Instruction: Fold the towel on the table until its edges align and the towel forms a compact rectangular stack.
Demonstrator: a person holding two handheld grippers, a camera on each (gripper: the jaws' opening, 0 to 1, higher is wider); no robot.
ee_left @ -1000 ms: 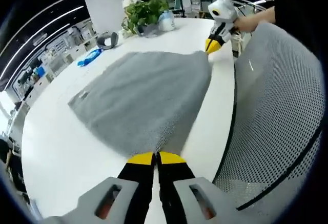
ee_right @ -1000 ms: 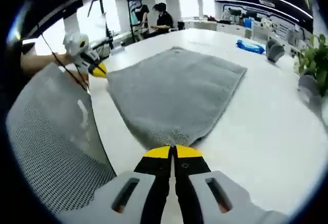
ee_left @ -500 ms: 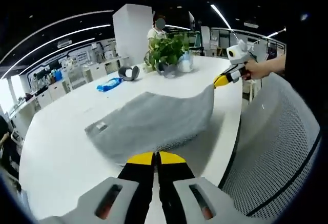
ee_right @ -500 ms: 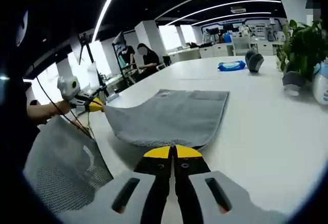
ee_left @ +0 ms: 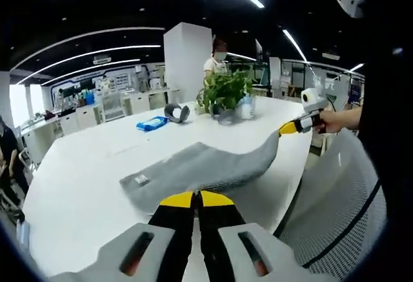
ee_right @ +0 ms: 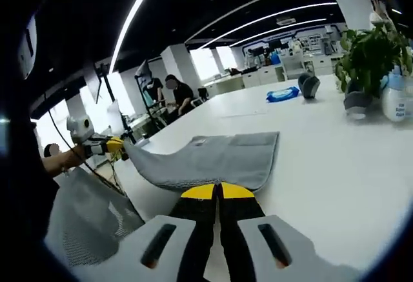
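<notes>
Left gripper (ee_left: 197, 199) pinches one near corner of the single grey towel (ee_left: 200, 166); right gripper (ee_right: 218, 191) clamps the other, both pinch points hidden behind yellow tips. Beyond, the towel's far edge lies on the white table (ee_right: 335, 159); one potted plant (ee_left: 224, 95) farther.

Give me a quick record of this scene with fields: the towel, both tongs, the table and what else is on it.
towel: grey, near edge lifted off the table, far edge lying flat
left tongs: shut on a near towel corner
right tongs: shut on the other near corner
table: white
other items: potted plant, blue packet, chair at the table edge
fold: not yet made
</notes>
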